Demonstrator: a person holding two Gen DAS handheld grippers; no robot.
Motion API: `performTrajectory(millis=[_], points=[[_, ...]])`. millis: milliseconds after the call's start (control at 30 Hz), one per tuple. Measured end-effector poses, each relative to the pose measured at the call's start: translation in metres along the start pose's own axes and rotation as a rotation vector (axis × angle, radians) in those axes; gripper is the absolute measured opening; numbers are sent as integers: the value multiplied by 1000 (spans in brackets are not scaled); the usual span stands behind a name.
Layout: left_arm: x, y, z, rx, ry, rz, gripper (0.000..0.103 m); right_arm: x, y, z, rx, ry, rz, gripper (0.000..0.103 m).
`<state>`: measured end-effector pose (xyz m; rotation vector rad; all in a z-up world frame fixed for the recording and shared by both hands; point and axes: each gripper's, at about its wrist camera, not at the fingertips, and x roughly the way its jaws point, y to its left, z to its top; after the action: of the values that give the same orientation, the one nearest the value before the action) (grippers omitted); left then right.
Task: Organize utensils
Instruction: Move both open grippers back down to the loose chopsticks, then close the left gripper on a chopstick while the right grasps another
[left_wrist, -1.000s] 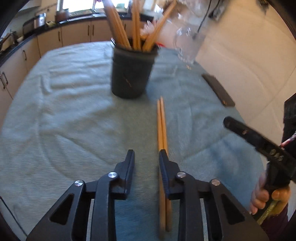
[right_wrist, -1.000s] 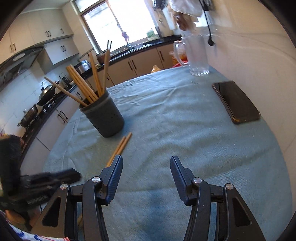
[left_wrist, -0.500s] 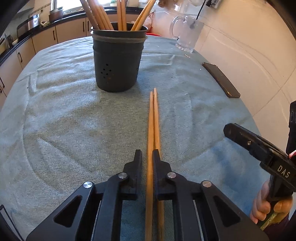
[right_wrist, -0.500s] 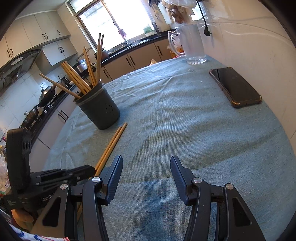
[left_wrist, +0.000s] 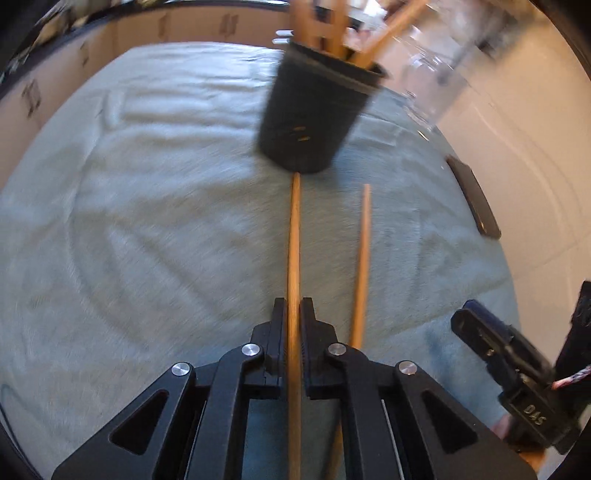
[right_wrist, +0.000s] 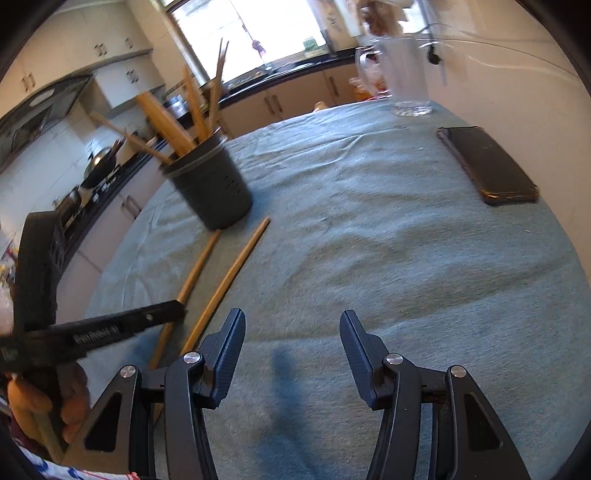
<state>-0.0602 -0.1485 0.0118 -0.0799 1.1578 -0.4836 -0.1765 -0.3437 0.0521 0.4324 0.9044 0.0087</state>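
Left wrist view first: my biggest landmark is the green cloth-covered table (left_wrist: 147, 229) filling the frame, blurred by motion. At about 12 o'clock stands the dark utensil holder (left_wrist: 314, 118), packed with wooden sticks. At 2 o'clock a clear glass jug (left_wrist: 439, 85) stands near the wall, and a dark phone (left_wrist: 474, 199) lies flat at 3 o'clock.

My left gripper (left_wrist: 293, 314) has its fingers clamped onto one chopstick (left_wrist: 294, 243). The stick runs straight out between the pads toward 12 o'clock, and its far tip reaches the foot of the holder; whether it touches I cannot tell. A second chopstick (left_wrist: 362, 251) lies on the cloth just beside it at 1 o'clock, outside the fingers and angled slightly away.

On the right wrist view, my right gripper (right_wrist: 291, 332) hangs over bare cloth with its fingers spread wide and nothing between them. From there the holder (right_wrist: 214, 192) sits at 10 o'clock, both chopsticks slant at 9 to 10 o'clock, the held one (right_wrist: 195, 269) farther out than the loose one (right_wrist: 236, 266), and the left gripper's black finger (right_wrist: 122, 326) crosses them.
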Motion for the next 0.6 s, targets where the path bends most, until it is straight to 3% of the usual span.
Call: performTrajectory(millis=[267, 500, 600], points=[[-15, 26, -25, -103, -30, -61, 7, 35, 49, 0, -119, 84, 39, 57], [-25, 23, -35, -85, -57, -46, 7, 57, 80, 3, -205, 125, -16, 57], [-26, 20, -37, -64, -71, -27, 7, 62, 86, 5, -232, 131, -81, 33]])
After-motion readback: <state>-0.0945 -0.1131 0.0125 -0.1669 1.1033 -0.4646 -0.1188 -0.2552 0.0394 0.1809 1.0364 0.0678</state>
